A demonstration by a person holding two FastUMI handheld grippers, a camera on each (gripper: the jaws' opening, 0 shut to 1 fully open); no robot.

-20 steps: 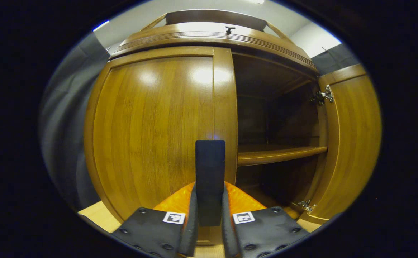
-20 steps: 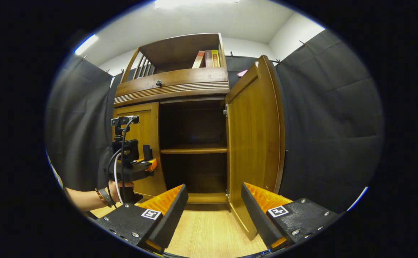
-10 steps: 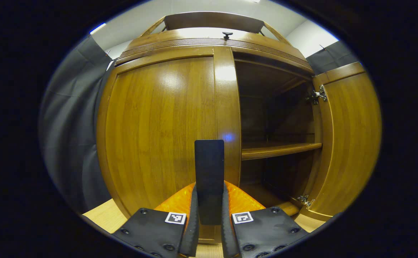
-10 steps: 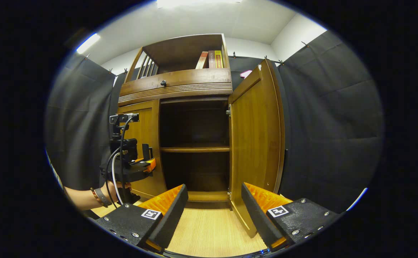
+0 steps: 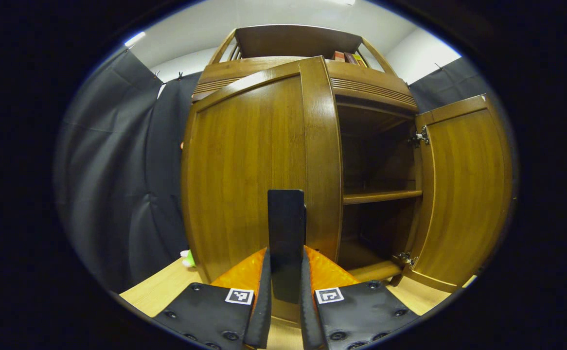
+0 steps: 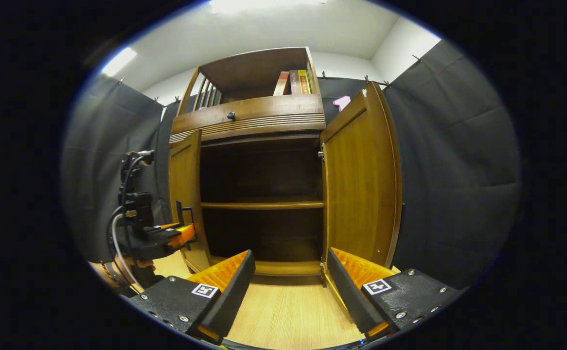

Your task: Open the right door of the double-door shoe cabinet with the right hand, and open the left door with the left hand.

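The left gripper [image 5: 286, 272] is clamped on the dark upright handle [image 5: 286, 228] of the left door [image 5: 244, 170], both fingers pressed flat to its sides; it is gripped there because the handle sits at the door's free edge, where a pull gives the most swing. In the right gripper view the left door [image 6: 185, 194] is seen angled outward from the shoe cabinet [image 6: 259, 116], part open, with the left gripper [image 6: 179, 233] and the hand [image 6: 118, 270] holding it low at the door's edge. The right door [image 6: 359, 184] is swung wide, edge toward the camera, and the inner shelf [image 6: 261, 205] is exposed. The right gripper [image 6: 291, 282] is held back over the wooden floor [image 6: 288, 316], jaws spread wide and nothing between them, likely parked since its door looks done. Books [image 6: 293, 82] are stood on the top shelf. Judged remaining: the left door needs pulling further round to match the right one.
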